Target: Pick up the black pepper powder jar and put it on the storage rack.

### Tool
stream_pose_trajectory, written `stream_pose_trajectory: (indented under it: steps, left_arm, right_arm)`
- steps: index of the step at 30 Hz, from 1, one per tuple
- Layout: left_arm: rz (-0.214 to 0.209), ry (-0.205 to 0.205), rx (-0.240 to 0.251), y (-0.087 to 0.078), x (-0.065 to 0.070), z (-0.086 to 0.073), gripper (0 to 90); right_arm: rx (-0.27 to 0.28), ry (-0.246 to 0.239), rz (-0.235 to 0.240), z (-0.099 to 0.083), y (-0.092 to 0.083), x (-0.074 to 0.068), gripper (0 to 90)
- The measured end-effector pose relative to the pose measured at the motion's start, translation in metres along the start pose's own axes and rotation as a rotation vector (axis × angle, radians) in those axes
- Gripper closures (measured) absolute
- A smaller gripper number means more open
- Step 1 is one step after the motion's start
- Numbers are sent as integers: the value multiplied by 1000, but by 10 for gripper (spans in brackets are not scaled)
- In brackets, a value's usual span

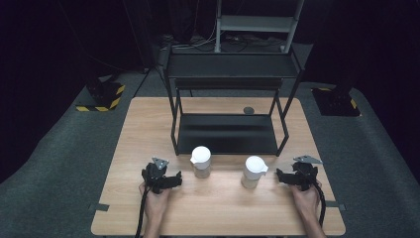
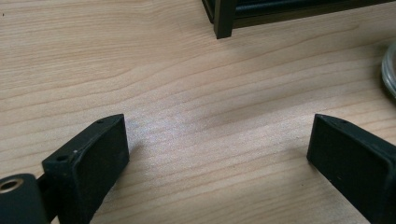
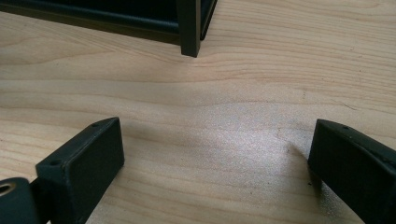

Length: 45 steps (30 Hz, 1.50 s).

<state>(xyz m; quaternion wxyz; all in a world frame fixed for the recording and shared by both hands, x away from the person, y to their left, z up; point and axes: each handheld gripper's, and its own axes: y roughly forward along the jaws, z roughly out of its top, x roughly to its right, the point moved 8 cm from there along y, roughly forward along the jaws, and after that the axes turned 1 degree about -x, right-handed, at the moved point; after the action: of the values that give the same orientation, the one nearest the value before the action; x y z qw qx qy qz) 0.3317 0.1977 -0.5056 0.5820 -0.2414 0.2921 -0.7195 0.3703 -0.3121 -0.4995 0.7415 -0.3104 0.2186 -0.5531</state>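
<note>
table [image 1: 223, 208] brightly lit, surroundings black; soft glare, mild blur.

Two white-lidded jars stand upright on the wooden table [image 1: 124, 148], in front of the black shelf rack [image 1: 228, 134]. The left jar [image 1: 201, 161] sits slightly nearer the rack; the right jar [image 1: 253, 171] is well apart from it. Their bodies look pale, perhaps clear.

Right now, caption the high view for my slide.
Two open claws, left and right, flank two white-lidded jars before a black rack.
</note>
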Motion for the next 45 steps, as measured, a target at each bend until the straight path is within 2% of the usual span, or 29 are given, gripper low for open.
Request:
stream_pose_trajectory:
  steps: [12, 17, 23, 24, 25, 26, 27, 29, 32, 38, 40, 45]
  left_arm:
    - [-3, 8, -5, 0, 1, 0, 37]
    - [-25, 22, -11, -2, 1, -1, 10]
    - [-104, 65, -6, -10, 2, -5, 5]
    - [-104, 65, -6, -10, 2, -5, 7]
    - [-140, 80, 5, -13, 4, -5, 8]
    - [-156, 89, 12, -15, 7, -5, 9]
    - [-156, 89, 12, -15, 7, -5, 10]
    - [-183, 124, 18, -17, 14, -3, 11]
    - [-201, 146, 19, -17, 20, -1, 14]
    - [-247, 145, 27, -13, 27, 1, 22]
    - [-251, 144, 28, -12, 28, 1, 23]
    - [-278, 142, 55, -10, 35, 7, 31]
  right_arm:
    - [0, 0, 0, 0, 0, 0, 28]
    - [0, 0, 0, 0, 0, 0, 28]
    - [0, 1, 0, 0, 0, 0, 28]
    - [0, 1, 0, 0, 0, 0, 28]
    - [0, 0, 0, 0, 0, 0, 28]
    - [0, 0, -1, 0, 0, 0, 28]
    - [0, 0, -1, 0, 0, 0, 28]
    - [0, 0, -1, 0, 0, 0, 28]
    - [1, -1, 0, 0, 0, 0, 28]
    - [1, -1, 0, 0, 0, 0, 28]
    - [1, -1, 0, 0, 0, 0, 28]
    - [1, -1, 0, 0, 0, 0, 28]
